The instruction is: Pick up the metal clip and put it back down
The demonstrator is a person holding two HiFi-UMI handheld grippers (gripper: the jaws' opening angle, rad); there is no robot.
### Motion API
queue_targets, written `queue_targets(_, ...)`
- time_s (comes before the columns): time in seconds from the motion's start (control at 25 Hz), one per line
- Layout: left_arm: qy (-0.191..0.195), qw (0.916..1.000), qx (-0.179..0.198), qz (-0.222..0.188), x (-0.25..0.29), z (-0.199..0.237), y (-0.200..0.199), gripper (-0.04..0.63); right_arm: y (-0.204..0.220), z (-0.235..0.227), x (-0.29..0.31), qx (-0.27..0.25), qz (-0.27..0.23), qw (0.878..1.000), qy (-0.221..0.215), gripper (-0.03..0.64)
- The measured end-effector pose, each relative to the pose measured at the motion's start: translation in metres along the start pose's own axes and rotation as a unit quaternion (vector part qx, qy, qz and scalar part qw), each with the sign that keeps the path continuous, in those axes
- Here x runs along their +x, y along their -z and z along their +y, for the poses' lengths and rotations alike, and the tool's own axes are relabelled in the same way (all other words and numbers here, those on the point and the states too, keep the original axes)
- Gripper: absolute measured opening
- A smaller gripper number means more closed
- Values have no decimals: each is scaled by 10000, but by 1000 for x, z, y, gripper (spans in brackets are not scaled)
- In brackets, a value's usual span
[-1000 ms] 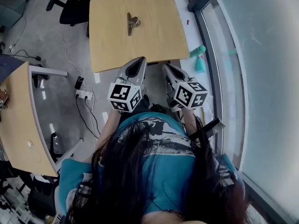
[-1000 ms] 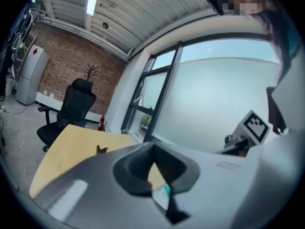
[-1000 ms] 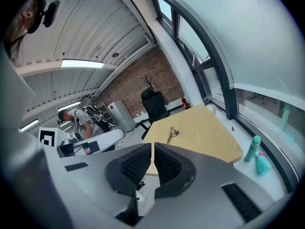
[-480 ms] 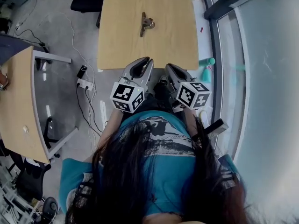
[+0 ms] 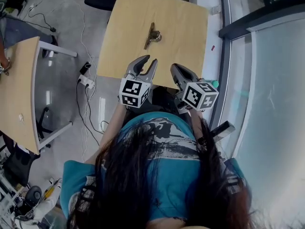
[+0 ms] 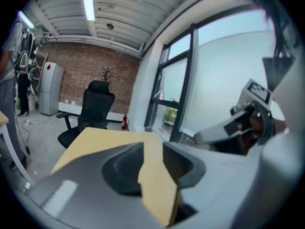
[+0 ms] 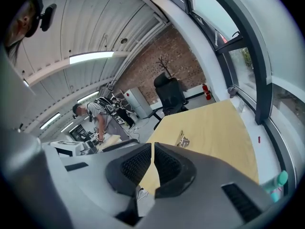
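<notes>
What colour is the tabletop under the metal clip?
Pale yellow wood tabletop beneath the dark metal clip; best in head view.

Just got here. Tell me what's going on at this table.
A person is at the near edge of a wooden table, with a gripper in each hand. The metal clip lies untouched mid-table, ahead of both grippers. The left gripper has just been opening its fingers, with nothing between them. The right gripper is shut and empty. The pickup has not begun.
</notes>
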State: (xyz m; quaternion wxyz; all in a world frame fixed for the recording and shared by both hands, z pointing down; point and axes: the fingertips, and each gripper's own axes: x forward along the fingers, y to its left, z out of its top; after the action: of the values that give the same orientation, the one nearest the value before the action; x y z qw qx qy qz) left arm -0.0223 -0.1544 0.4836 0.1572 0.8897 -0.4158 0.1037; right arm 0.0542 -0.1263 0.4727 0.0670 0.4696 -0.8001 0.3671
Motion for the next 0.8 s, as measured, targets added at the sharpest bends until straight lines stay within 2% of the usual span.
queue_targets(0.16,-427,9977,448,283,55,13,12,139,-17,-30,6,-26,185,9996,-199,29)
queue_targets(0.28,-614,9955,505,515,96,21,21,148,-22,-52,9,-11,341,9990,-304,29)
queue_targets(0.36,-875,9927,465,691,118,33,31,153,-24,-63,12,2,433,9984,-365,29)
queue_targets(0.52,-1409,9819,474,1177,153,63,60,175,-20,-71,19,24,646,9962,-575,29)
queue_targets(0.8,-1526,9597,1043,2116,193,78,101,184,-12,-86,22,123,870,9935,-724,29)
